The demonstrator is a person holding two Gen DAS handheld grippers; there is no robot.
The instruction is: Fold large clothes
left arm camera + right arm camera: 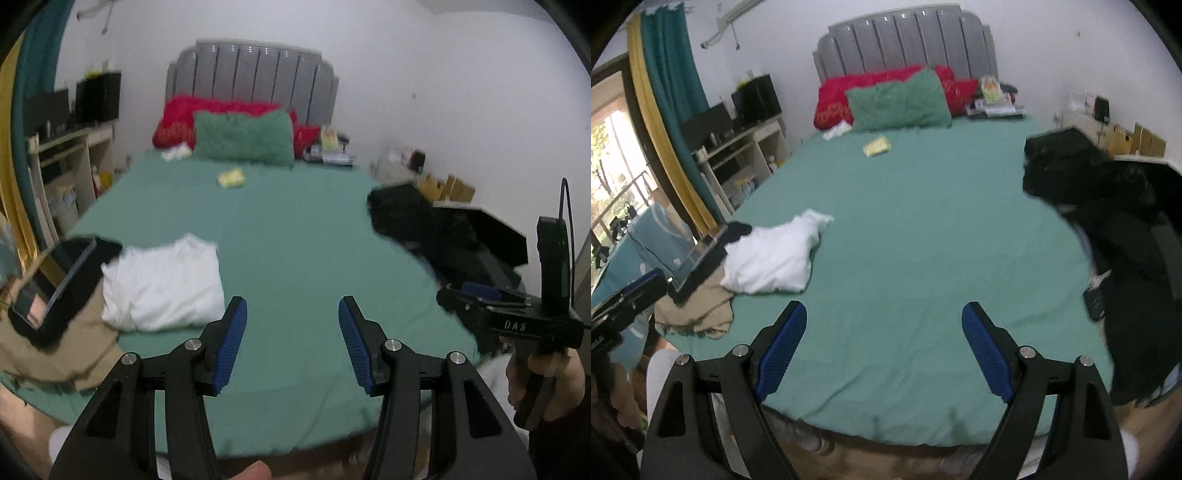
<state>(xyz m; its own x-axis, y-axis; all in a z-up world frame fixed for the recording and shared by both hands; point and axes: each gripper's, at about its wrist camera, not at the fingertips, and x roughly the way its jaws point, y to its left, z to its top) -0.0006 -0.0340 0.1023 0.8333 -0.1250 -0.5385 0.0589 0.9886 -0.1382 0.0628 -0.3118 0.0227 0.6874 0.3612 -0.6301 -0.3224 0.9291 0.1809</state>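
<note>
Hovering over green bed [295,236], left gripper [293,339], right gripper [884,347], both empty, fingers apart

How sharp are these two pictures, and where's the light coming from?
Left wrist view: motion blur smears the white garment and green pillow; the left gripper stays crisp, and the fisheye bends the bed. Right wrist view: slightly sharper, daylight glares through the window at the left, the black clothes lose detail in darkness, and the right gripper is sharp.
</note>
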